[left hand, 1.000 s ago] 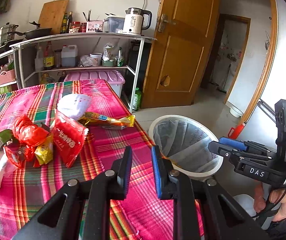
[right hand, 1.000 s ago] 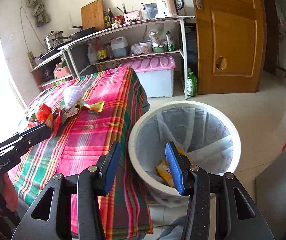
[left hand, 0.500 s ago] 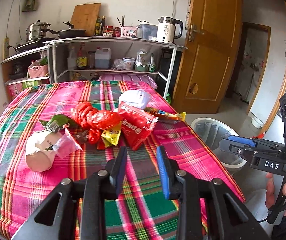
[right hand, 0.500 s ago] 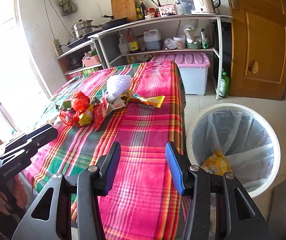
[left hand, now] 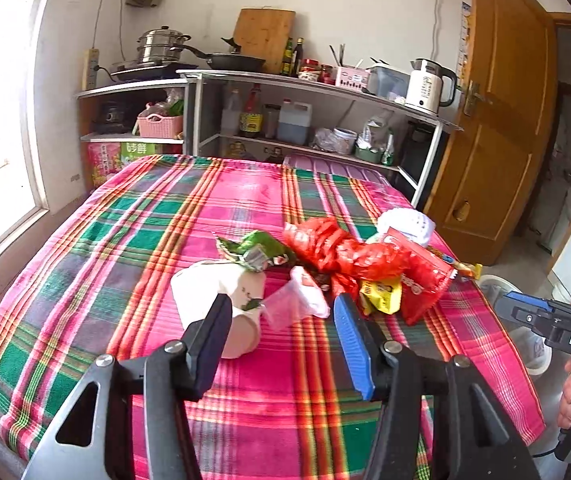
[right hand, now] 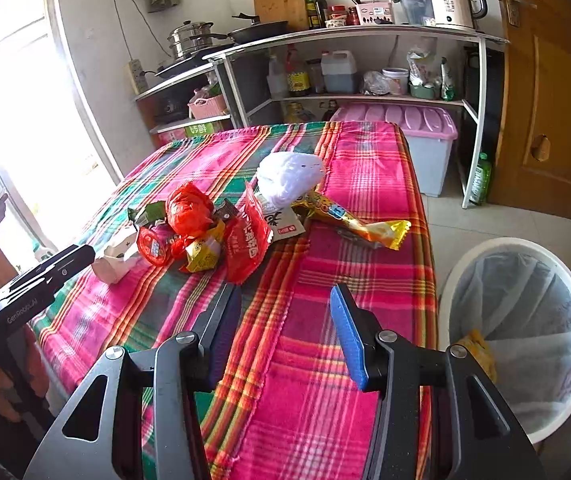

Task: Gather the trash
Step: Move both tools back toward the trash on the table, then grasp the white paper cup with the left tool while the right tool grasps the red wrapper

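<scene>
The trash lies in one loose heap on the worktop (left hand: 157, 216), toward its right edge. The lined bin (right hand: 519, 248) stands on the floor just beyond that edge and already holds one yellow wrapper.

Left gripper (left hand: 281, 340): jaws apart, empty, aimed at the near side of the heap. Right gripper (right hand: 285, 328): jaws apart, empty, above bare cloth short of the heap.

Handling, judged by appearance:

- Paper cup (left hand: 213, 300), lying on its side at the near left. Light and thin-walled; it will crush under a hard squeeze. Grip across the rim or mid-body with light pressure.
- Clear plastic bag (left hand: 299, 300), just right of the cup. Limp and slippery. Pinch a gathered fold, not a single layer.
- Red plastic bag (left hand: 337, 246) and red snack packet (right hand: 245, 240). Soft film, nearly weightless. Take the packet by its sealed edge.
- Small yellow packet (left hand: 381, 294), partly tucked under the red items; lifting it may drag its neighbours.
- Long yellow wrapper (right hand: 353, 222), on the far right of the heap and partly clear of it. Grip mid-length.
- White crumpled wad (right hand: 289, 174), at the far side. Compressible, easy to hold.
</scene>
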Demonstrator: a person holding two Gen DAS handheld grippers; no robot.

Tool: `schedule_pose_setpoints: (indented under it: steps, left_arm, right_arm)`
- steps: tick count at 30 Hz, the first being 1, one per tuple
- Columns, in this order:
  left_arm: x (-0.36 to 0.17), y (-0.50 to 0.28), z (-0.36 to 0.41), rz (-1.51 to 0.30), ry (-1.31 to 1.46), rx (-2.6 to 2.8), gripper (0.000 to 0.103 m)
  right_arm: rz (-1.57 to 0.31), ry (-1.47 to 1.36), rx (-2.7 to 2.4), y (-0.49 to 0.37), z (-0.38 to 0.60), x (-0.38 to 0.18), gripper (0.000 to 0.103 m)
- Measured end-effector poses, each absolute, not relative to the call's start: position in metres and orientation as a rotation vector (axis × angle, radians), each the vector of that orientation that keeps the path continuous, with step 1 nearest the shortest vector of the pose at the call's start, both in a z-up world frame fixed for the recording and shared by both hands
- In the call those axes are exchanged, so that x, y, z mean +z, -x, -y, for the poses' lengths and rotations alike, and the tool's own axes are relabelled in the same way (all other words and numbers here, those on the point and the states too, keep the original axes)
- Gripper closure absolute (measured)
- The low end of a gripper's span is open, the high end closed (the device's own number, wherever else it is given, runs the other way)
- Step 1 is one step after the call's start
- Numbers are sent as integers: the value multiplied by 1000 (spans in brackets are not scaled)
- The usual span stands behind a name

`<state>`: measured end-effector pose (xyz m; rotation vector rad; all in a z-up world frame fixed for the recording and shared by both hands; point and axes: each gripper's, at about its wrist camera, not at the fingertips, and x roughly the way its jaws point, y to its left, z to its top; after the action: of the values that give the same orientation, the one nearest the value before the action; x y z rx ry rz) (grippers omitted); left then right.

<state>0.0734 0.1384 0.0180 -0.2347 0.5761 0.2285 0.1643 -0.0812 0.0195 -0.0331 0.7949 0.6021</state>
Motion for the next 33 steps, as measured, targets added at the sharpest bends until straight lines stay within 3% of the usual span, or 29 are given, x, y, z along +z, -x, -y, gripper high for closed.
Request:
schedule_pose_setpoints:
  steps: [20,22,25,27,33]
  left_arm:
    - [-22,-106,-182,-729,361,311,44]
    - [-22,-105,-182,-726,366,313,43]
    - [-22,-104,-181,-724,362,315,44]
    - [-21,-104,-181,-721,366,313,44]
    - [-19,-100,-179,-708,350,320,50]
  right_arm:
    - [-866,29,633,-212,38,-4,55]
    - [-861,41,640,-213,34,-3,60]
    - [-859,59,650,-213,28,-3,75]
    - [-855,71,650,-211,26,-3,93]
    - [-842,52,654,-206,31,2,100]
